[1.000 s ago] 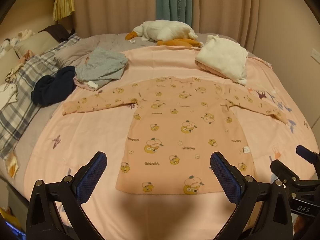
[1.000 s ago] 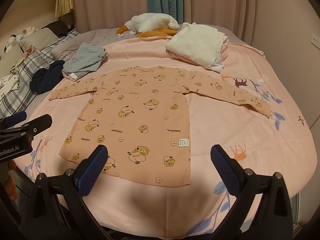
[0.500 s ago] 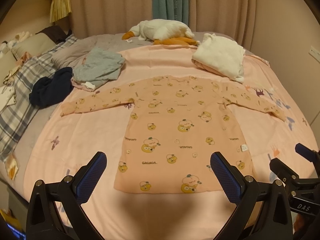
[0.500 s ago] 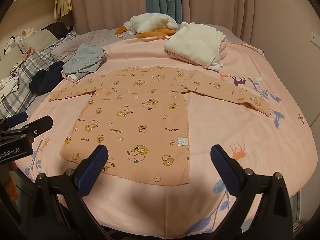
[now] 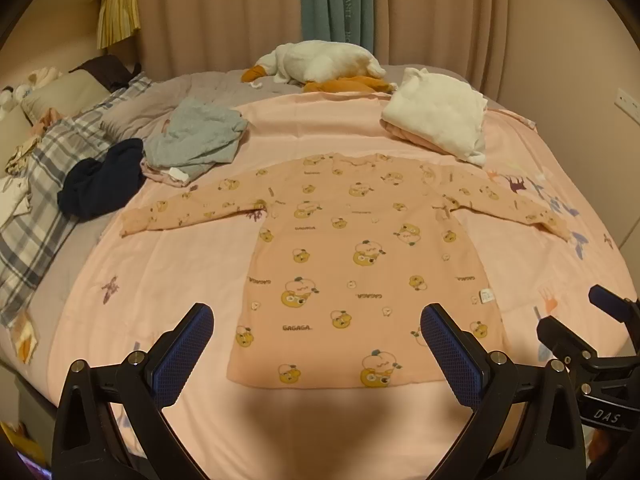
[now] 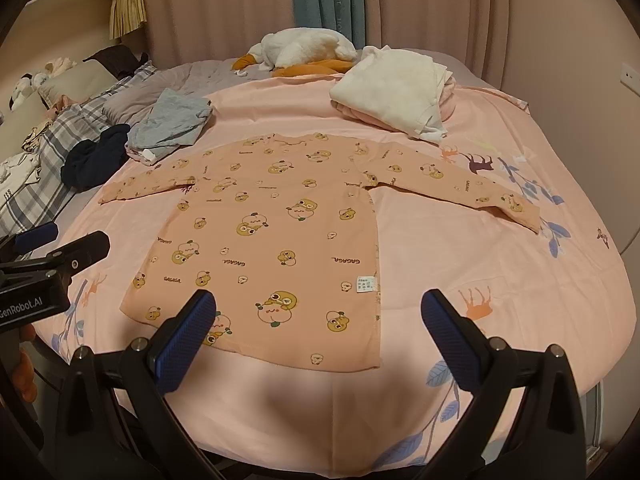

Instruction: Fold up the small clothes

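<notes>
A small peach long-sleeved shirt (image 5: 360, 256) (image 6: 276, 232) printed with cartoon bears lies flat on the pink bedsheet (image 5: 168, 280), both sleeves spread out, hem toward me. My left gripper (image 5: 316, 344) hovers open just short of the hem, nothing between its blue pads. My right gripper (image 6: 320, 332) is open too, held over the shirt's near right corner; a white care label (image 6: 366, 283) shows beside the side seam. Each gripper appears at the edge of the other's view.
A grey garment (image 5: 196, 140) and a dark navy one (image 5: 100, 184) lie at the left. White folded cloth (image 5: 436, 116) sits at the back right, a plush goose (image 5: 320, 62) behind it. Plaid bedding (image 5: 36, 208) and curtains border the bed.
Both grippers have drawn back slightly from the shirt, so it sits a little farther off in each view. The shirt itself has not moved.
</notes>
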`<state>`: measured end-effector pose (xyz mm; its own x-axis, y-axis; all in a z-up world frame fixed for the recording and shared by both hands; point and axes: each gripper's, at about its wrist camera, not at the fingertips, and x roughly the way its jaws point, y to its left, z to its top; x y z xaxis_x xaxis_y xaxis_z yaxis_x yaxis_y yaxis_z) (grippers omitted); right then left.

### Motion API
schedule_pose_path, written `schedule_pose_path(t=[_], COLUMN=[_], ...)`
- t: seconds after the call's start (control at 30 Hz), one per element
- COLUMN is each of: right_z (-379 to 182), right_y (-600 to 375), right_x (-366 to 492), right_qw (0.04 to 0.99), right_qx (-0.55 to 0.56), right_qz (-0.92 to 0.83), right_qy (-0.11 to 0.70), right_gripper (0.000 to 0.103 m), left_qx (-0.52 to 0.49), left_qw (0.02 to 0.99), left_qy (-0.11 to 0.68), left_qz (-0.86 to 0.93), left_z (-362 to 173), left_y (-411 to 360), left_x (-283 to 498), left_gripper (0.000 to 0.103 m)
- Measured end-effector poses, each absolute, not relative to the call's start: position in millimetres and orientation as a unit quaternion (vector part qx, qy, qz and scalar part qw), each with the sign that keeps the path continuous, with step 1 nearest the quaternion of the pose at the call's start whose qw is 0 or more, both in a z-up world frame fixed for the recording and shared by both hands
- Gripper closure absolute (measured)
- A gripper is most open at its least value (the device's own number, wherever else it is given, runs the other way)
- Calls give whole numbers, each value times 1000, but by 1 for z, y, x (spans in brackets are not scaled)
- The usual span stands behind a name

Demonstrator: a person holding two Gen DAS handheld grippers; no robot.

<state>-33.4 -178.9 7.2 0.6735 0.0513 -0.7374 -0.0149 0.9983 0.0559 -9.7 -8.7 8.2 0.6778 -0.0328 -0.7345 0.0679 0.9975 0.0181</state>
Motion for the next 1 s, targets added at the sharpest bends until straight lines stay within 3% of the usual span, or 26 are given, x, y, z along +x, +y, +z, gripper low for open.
schedule_pose_path(t=[1.0], right_z=[5], right_y=[-176], right_x=[-36], right_qw=[914], right_qx=[23], right_qz=[17], right_qy=[405], right_gripper=[0], left_qx=[22], left_qw=[916], left_qy=[400], left_qz=[-26], left_z=[8], left_y=[-12], left_x=[-10], left_gripper=[1])
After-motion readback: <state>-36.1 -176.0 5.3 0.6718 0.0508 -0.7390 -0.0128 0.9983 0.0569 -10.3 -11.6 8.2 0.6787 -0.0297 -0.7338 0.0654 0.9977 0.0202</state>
